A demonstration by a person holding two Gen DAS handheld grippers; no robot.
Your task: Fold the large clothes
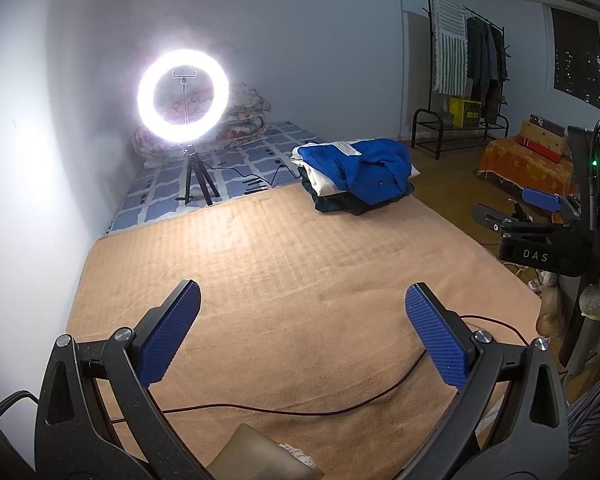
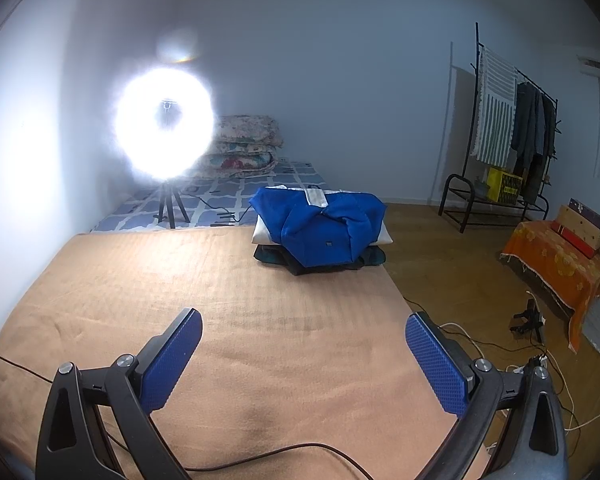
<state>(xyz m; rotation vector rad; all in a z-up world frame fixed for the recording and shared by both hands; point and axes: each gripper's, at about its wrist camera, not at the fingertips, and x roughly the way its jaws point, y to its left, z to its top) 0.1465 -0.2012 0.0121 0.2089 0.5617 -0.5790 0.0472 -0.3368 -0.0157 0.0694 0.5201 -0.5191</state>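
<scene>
1. Two fisheye views look forward over a bed covered by a tan blanket, its middle bare apart from a thin dark cable near the front edge.
2. The left hand-held gripper hangs above the blanket with its blue pads spread wide, holding nothing.
3. The right hand-held gripper is likewise spread wide and empty, also over the blanket.
4. The clothes sit in a stack at the far right corner of the blanket: a blue garment on top, something white beneath, darker pieces at the bottom. The stack is well apart from both grippers.
5. A bright ring light on a tripod stands far left, before folded quilts.
6. Judgement: no garment is in hand, so this appears to fall between folds.
7. The next move likely calls for fetching an unfolded garment and spreading it flat on the bare blanket; none shows on the bed.
</scene>
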